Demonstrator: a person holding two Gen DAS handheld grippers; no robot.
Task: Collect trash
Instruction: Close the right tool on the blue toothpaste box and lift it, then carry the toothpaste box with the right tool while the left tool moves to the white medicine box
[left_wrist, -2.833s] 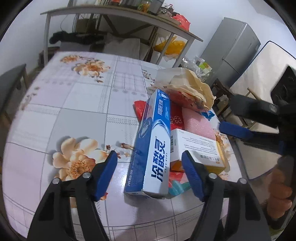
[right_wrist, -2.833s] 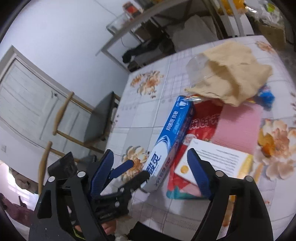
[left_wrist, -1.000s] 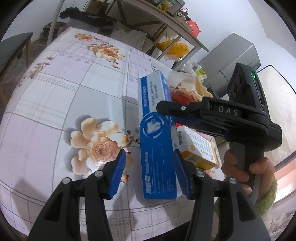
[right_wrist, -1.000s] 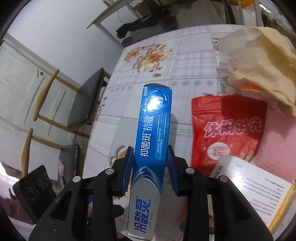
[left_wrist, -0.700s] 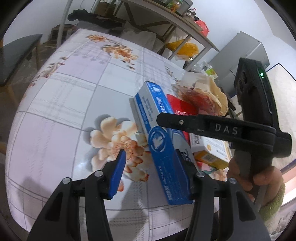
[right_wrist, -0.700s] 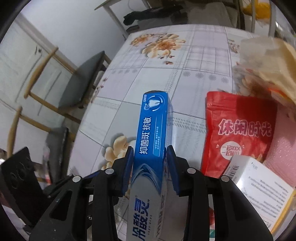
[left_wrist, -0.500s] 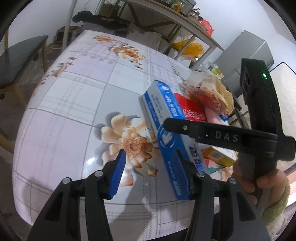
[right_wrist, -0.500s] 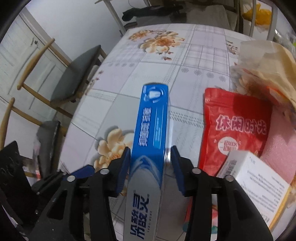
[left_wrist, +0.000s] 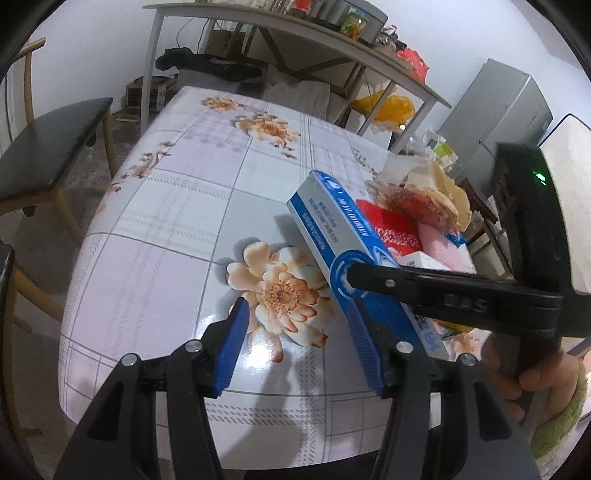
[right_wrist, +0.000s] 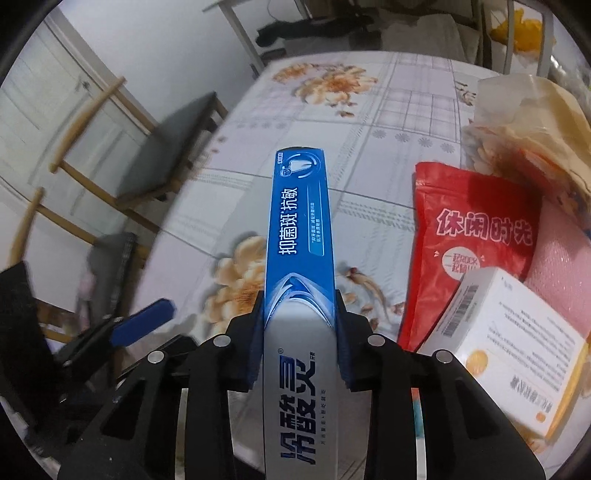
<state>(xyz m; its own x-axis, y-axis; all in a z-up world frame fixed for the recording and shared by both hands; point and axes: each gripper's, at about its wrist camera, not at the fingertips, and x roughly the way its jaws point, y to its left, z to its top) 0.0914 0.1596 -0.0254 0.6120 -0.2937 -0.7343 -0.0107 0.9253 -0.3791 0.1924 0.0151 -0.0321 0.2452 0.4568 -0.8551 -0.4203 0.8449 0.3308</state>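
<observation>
Lifted off the pile since the earlier frames, the toothpaste box (right_wrist: 301, 236) now hangs above the table (left_wrist: 177, 206); my right gripper (right_wrist: 300, 314) has just clamped tighter on it. My left gripper (left_wrist: 299, 339) gapes empty alongside, so one piece is collected.

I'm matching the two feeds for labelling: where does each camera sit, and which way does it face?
Left wrist: sits behind the left tongs, which are open, looking down the floral table; a hand shows at right.
Right wrist: sits behind the right tongs, which have just been closing and clamp the toothpaste box; no hand visible.
Shared: box, table, red pouch.
</observation>
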